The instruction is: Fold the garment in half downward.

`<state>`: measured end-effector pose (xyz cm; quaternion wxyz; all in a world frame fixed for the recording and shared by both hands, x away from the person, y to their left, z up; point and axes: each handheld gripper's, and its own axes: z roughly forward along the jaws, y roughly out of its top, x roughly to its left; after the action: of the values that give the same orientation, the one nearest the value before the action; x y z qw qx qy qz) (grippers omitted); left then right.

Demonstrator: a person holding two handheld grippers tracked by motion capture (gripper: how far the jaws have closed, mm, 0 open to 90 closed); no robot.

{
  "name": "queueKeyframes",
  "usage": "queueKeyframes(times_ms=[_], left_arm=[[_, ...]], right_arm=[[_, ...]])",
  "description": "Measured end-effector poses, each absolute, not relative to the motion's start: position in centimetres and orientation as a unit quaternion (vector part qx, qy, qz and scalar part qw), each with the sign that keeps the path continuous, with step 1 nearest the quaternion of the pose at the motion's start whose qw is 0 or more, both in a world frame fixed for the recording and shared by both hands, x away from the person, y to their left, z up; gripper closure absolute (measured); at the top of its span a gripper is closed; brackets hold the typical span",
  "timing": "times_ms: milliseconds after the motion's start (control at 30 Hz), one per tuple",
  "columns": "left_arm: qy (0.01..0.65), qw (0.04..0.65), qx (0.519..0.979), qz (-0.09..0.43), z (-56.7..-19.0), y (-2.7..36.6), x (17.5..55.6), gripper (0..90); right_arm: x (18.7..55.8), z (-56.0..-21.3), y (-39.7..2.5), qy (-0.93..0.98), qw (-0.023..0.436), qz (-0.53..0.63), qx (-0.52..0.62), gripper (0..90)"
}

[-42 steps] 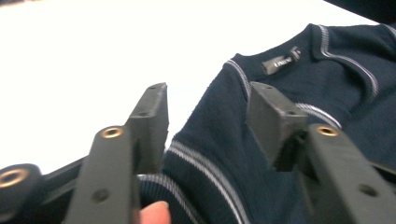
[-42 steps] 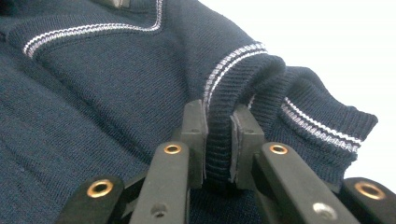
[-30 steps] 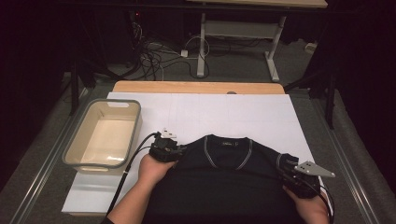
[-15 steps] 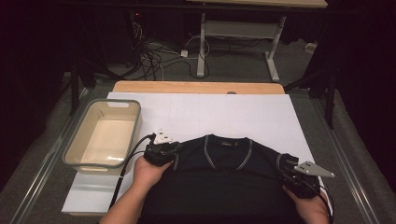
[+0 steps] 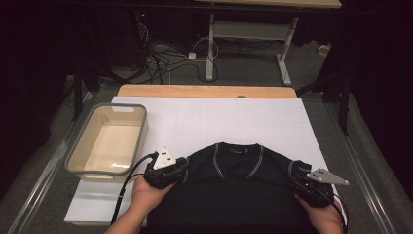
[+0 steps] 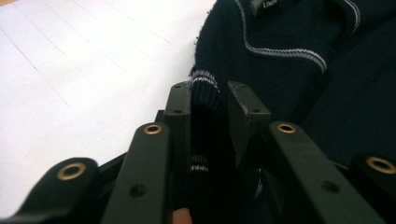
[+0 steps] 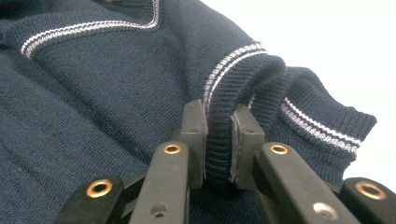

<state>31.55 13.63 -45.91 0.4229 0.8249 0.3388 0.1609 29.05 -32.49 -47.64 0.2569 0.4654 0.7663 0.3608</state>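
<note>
White worktop (image 5: 204, 117) carries a navy sweater (image 5: 234, 195); left hand-held gripper (image 6: 209, 116) pinches its ribbed cuff, right hand-held gripper (image 7: 218, 140) clamps the other cuff, body lying between them.

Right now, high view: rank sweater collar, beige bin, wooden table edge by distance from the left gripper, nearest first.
From the left gripper, shut on the sweater's armhole trim:
1. Sweater collar, just to its right on the white sheet.
2. Beige bin, to its left; close to the collar's distance, but slightly farther.
3. Wooden table edge, along the far side.
</note>
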Motion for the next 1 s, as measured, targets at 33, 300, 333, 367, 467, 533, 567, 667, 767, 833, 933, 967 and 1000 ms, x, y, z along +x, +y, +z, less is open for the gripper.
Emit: queueKeyframes(times_ms=[33, 300, 333, 367, 467, 533, 567, 667, 767, 833, 933, 967, 1000], left_arm=[[0.339, 0.422, 0.825, 0.163, -45.9, 13.6, 31.5, 70.9], [0.331, 0.420, 0.828, 0.167, -45.7, 12.1, 31.7, 60.8], [0.330, 0.419, 0.829, 0.169, -45.7, 11.8, 31.8, 59.4], [0.329, 0.420, 0.829, 0.169, -45.7, 11.6, 31.8, 59.3], [0.328, 0.428, 0.826, 0.166, -45.6, 11.1, 32.0, 59.4], [0.325, 0.426, 0.827, 0.169, -45.5, 10.8, 32.0, 59.6], [0.322, 0.425, 0.829, 0.168, -45.5, 10.6, 32.1, 61.4], [0.322, 0.412, 0.834, 0.176, -45.5, 10.3, 32.2, 70.8], [0.324, 0.408, 0.834, 0.181, -45.8, 10.5, 32.4, 78.8], [0.328, 0.424, 0.826, 0.178, -45.6, 11.1, 32.2, 80.0], [0.321, 0.443, 0.817, 0.182, -45.3, 12.1, 31.3, 80.1], [0.320, 0.450, 0.815, 0.179, -45.3, 12.5, 31.0, 80.1], [0.319, 0.456, 0.812, 0.175, -45.3, 13.0, 30.6, 80.1]], right_arm=[[29.1, -47.6, -32.5, 0.766, 0.257, 0.361, 0.466, 79.3], [29.1, -47.6, -32.5, 0.767, 0.258, 0.360, 0.465, 79.2], [29.1, -47.6, -32.5, 0.766, 0.257, 0.360, 0.466, 79.2], [29.1, -47.6, -32.5, 0.766, 0.257, 0.360, 0.466, 79.2], [29.1, -47.6, -32.5, 0.766, 0.257, 0.361, 0.466, 79.1], [29.1, -47.6, -32.5, 0.767, 0.257, 0.361, 0.465, 79.1], [29.1, -47.6, -32.5, 0.767, 0.257, 0.361, 0.465, 79.1], [29.1, -47.6, -32.5, 0.767, 0.257, 0.361, 0.465, 79.1], [29.1, -47.6, -32.5, 0.766, 0.256, 0.362, 0.465, 79.1], [29.1, -47.6, -32.5, 0.766, 0.256, 0.362, 0.465, 79.0], [29.1, -47.6, -32.5, 0.766, 0.256, 0.362, 0.465, 78.8], [29.1, -47.6, -32.5, 0.766, 0.255, 0.363, 0.465, 78.8], [29.1, -47.6, -32.6, 0.766, 0.255, 0.363, 0.465, 78.7]])
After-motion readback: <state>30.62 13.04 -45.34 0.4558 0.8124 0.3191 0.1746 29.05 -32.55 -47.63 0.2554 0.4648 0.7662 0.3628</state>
